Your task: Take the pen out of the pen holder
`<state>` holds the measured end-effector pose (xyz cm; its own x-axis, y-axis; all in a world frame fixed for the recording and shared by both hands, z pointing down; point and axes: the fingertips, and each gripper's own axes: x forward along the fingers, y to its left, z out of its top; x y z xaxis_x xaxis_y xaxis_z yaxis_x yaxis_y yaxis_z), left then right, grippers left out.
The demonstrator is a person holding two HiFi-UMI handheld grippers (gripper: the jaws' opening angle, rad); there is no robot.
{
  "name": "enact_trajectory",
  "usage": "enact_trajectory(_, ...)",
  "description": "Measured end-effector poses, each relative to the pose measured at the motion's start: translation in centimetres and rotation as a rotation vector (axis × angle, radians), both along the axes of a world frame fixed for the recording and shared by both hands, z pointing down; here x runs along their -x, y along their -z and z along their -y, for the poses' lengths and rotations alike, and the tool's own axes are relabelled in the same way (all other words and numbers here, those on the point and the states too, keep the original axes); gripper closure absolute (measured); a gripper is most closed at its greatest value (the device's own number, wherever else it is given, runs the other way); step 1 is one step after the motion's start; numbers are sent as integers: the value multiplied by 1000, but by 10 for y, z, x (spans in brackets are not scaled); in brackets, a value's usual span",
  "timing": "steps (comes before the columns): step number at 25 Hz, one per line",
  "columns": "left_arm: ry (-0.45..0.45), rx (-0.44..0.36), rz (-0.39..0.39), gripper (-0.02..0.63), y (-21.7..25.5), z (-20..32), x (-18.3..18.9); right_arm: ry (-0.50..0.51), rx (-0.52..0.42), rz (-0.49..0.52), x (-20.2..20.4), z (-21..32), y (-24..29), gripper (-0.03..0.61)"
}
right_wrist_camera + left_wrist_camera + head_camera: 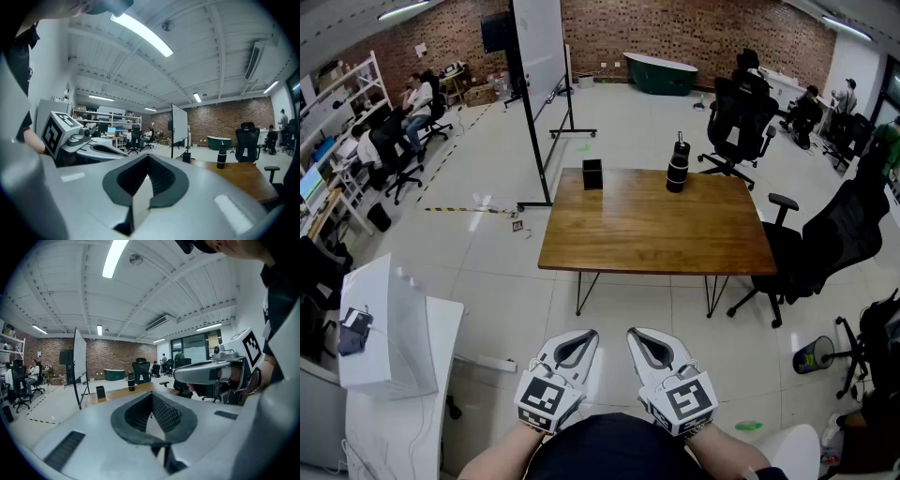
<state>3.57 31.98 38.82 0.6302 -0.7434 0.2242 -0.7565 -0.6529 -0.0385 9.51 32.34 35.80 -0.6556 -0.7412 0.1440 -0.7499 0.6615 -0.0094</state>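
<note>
My left gripper has its jaws together on nothing, and the right gripper likewise. I hold both side by side close to my body, pointing forward and slightly down towards the table, which is well apart from them. The pen holder stands upright at the table's far left corner, near a black bottle. Any pen in it, and which way it points, is too small for me to tell.
</note>
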Motion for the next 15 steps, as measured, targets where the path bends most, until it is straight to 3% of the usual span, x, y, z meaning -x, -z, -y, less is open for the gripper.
enact_trajectory(15,33,-15,-1,609,5,5,-9,7,3,-13,-18,0,-1,578)
